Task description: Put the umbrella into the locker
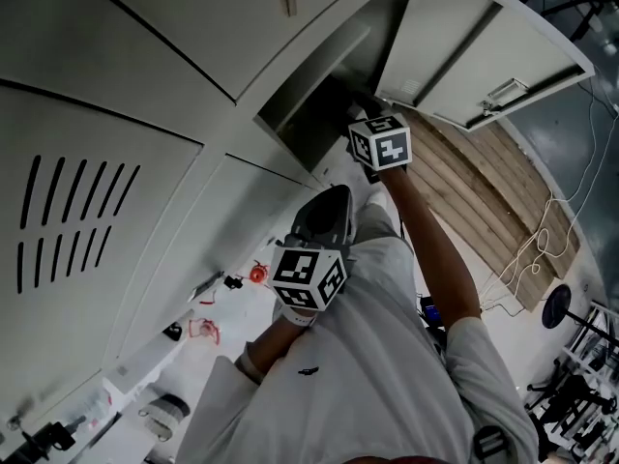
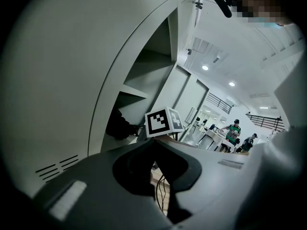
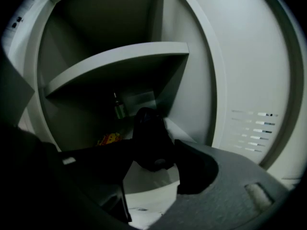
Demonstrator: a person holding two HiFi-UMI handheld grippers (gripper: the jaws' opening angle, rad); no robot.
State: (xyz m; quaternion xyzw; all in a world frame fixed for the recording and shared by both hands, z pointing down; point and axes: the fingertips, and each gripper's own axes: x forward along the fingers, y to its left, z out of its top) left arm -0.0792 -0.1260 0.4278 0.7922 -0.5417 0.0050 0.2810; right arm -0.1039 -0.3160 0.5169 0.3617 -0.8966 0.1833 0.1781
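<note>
The black folded umbrella (image 3: 149,133) lies between the jaws of my right gripper (image 3: 154,150), which is shut on it. Its far end reaches into the open locker (image 1: 319,95), just under the shelf (image 3: 120,61) and above the locker's floor. In the head view the right gripper's marker cube (image 1: 379,143) sits at the locker's mouth, beside the swung-out door (image 1: 474,56). The left gripper view shows the umbrella (image 2: 119,126) as a dark shape inside the compartment. My left gripper (image 2: 154,142) hangs lower, away from the locker, shut and empty.
A green bottle (image 3: 118,108) and a yellow-red packet (image 3: 109,139) sit at the back of the compartment. Wooden boards (image 1: 493,201) and a pale cable (image 1: 532,249) lie on the floor to the right. Small red items (image 1: 256,274) lie by the locker base. People stand far off (image 2: 233,132).
</note>
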